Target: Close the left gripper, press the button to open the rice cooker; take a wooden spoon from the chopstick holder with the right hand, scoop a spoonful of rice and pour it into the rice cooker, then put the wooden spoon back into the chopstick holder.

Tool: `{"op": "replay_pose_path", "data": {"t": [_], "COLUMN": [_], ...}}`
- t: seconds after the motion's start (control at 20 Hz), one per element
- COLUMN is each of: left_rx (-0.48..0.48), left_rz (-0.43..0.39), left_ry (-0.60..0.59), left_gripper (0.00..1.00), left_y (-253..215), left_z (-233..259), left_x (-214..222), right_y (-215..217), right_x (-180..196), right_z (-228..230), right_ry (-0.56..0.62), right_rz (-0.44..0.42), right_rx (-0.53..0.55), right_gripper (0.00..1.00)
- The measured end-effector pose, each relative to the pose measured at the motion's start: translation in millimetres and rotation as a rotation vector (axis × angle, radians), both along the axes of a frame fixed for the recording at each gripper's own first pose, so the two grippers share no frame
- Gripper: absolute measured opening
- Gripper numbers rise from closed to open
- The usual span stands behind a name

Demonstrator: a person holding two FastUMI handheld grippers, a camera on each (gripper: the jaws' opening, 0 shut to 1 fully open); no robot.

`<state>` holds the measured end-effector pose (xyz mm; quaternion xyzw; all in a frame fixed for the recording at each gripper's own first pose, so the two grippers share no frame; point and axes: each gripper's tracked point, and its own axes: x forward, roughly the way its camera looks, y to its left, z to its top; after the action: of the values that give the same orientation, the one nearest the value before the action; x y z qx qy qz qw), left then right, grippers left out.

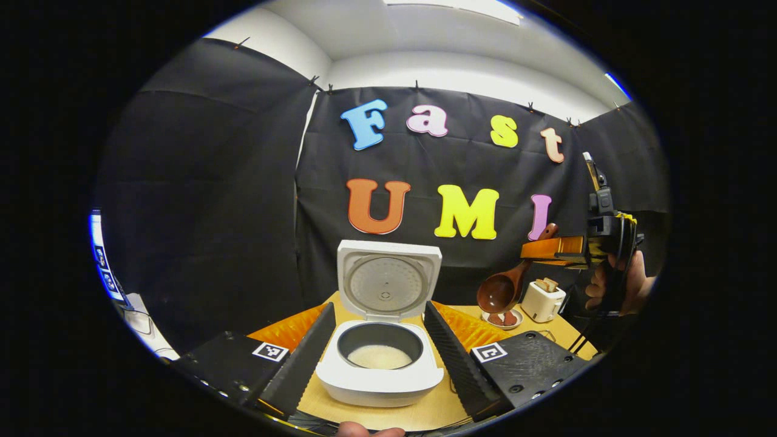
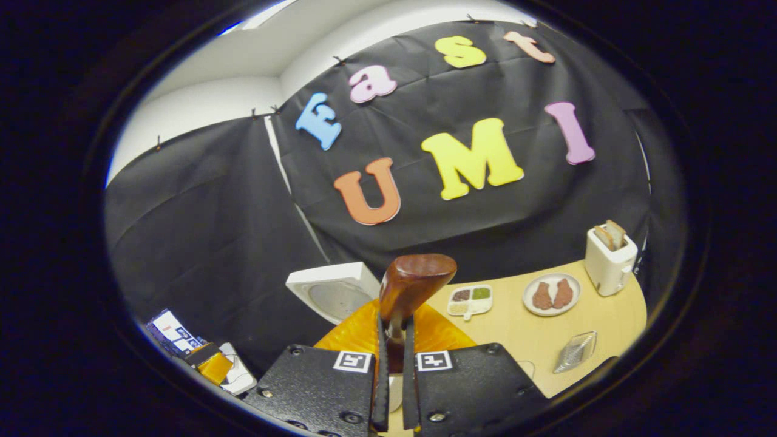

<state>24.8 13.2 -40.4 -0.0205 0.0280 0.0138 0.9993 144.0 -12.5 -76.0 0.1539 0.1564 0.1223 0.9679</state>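
The right gripper [image 2: 393,364] is clamped on the wooden spoon [image 2: 413,282] at its handle, bowl jutting ahead; stiff, light and smooth, it looks best pinched mid-handle. The left gripper [image 1: 379,349], fingers apart, frames the open rice cooker [image 1: 379,376], rice inside

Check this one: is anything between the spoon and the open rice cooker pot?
Nothing visible blocks it. In the left gripper view the right gripper holds the wooden spoon in the air, right of the rice cooker. The lid stands up behind the pot, whose mouth is uncovered, with rice already inside.
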Motion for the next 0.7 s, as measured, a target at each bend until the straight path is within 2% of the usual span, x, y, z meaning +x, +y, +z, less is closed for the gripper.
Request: {"op": "replay_pose_path", "data": {"t": [0.3, 0.45, 0.7], "left_rx": [-0.02, -0.028, -0.049], "left_rz": [-0.087, -0.097, -0.101], "left_ry": [0.009, 0.013, 0.039], "left_gripper": [0.94, 0.94, 0.94], "left_y": [-53.7, -68.0, -92.5], "left_z": [-1.8, -2.8, -3.4], "left_x": [37.8, 53.8, 71.6], "right_y": [-131.2, -188.6, -255.9], "right_x": [-12.0, -14.2, -6.2], "right_z": [-18.8, -37.0, -91.1], "right_ry": [0.065, 0.099, 0.185], "right_rz": [-0.243, -0.339, -0.428], "right_rx": [0.048, 0.039, -0.02], "right_gripper": [0.14, 0.14, 0.14]}}
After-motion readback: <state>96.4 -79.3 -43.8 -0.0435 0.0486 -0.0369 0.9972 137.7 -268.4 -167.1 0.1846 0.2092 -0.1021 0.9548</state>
